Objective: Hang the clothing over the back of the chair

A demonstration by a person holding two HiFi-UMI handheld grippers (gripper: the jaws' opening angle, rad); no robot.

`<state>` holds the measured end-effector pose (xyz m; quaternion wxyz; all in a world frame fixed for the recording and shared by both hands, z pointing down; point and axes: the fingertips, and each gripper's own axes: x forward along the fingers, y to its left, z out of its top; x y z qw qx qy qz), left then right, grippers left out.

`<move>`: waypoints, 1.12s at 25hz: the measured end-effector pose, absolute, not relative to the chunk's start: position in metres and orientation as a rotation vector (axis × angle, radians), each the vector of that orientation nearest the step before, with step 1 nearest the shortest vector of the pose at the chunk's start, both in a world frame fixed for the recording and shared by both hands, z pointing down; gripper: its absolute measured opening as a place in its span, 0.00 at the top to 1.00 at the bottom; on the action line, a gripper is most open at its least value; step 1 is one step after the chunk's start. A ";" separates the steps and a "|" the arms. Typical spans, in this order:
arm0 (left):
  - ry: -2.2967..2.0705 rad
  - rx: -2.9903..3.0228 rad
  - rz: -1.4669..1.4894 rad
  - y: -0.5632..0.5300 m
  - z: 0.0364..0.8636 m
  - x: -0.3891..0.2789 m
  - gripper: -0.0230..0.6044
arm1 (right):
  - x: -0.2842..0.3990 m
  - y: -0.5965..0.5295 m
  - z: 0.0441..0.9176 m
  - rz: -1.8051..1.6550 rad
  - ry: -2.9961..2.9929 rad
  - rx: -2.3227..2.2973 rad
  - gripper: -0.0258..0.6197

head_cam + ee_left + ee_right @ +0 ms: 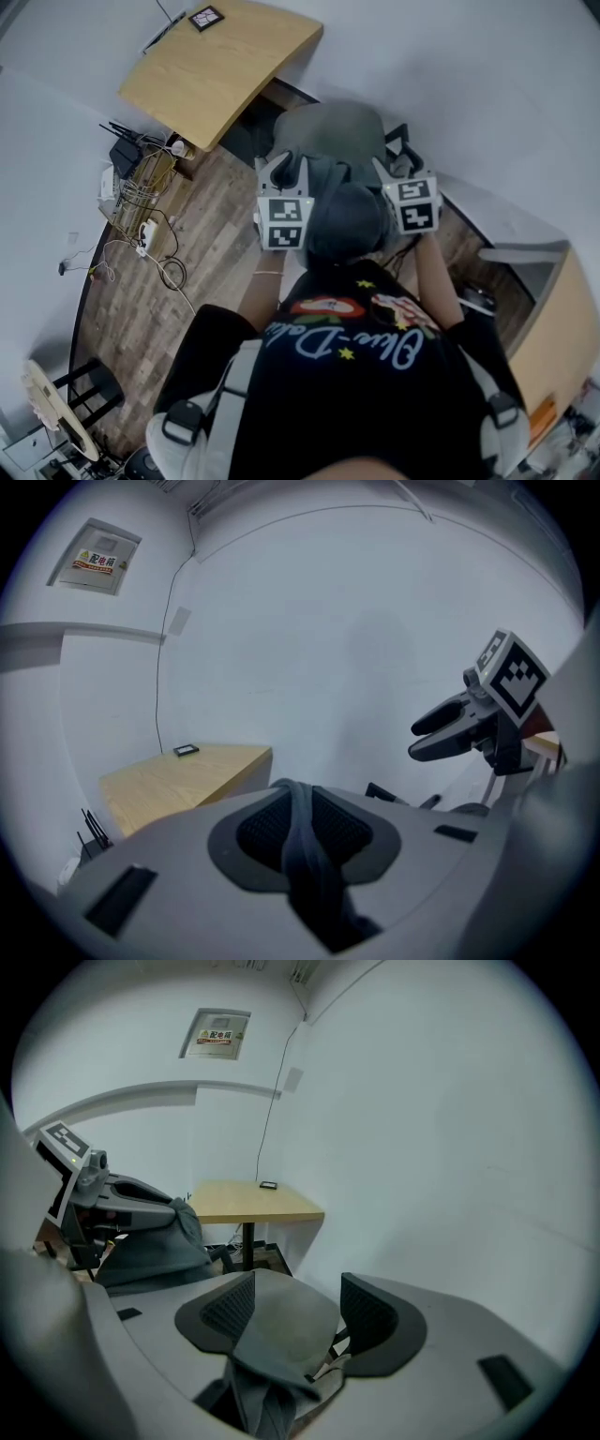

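white walls and a wood floor [159, 291] fill the head view, with a yellow desk [225, 66] at the upper left. the grey clothing [342, 202] sits in the middle, at the near end of the chair [328, 127]. the left tool [284, 169] and the right tool [398, 171] are on either side of it.

in the left gripper view, the left tool [305, 832] is clamped on a dark fold of the clothing [305, 860] at the bottom middle.

in the right gripper view, the right tool [298, 1312] stands wide apart. the clothing [267, 1396] lies low between its two sides, and they do not squeeze it.
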<state>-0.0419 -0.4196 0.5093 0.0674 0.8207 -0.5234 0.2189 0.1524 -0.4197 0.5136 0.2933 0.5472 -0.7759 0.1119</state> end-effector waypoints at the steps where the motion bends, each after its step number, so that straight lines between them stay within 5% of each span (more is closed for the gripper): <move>1: -1.581 2.477 0.665 -0.419 0.510 -0.042 0.88 | 0.152 -0.419 0.513 0.298 -2.069 1.461 0.55; 19: -1.576 2.506 0.590 -0.385 0.493 -0.056 0.88 | 0.125 -0.392 0.484 0.251 -2.227 1.540 0.56; 22: -1.573 2.524 0.556 -0.376 0.484 -0.055 0.88 | 0.125 -0.384 0.477 0.238 -2.246 1.572 0.65; 25: -1.600 2.534 0.534 -0.370 0.475 -0.059 0.96 | 0.127 -0.379 0.464 0.192 -2.253 1.643 0.91; 28: -1.613 2.544 0.513 -0.365 0.465 -0.065 0.96 | 0.120 -0.373 0.452 0.172 -2.278 1.668 0.96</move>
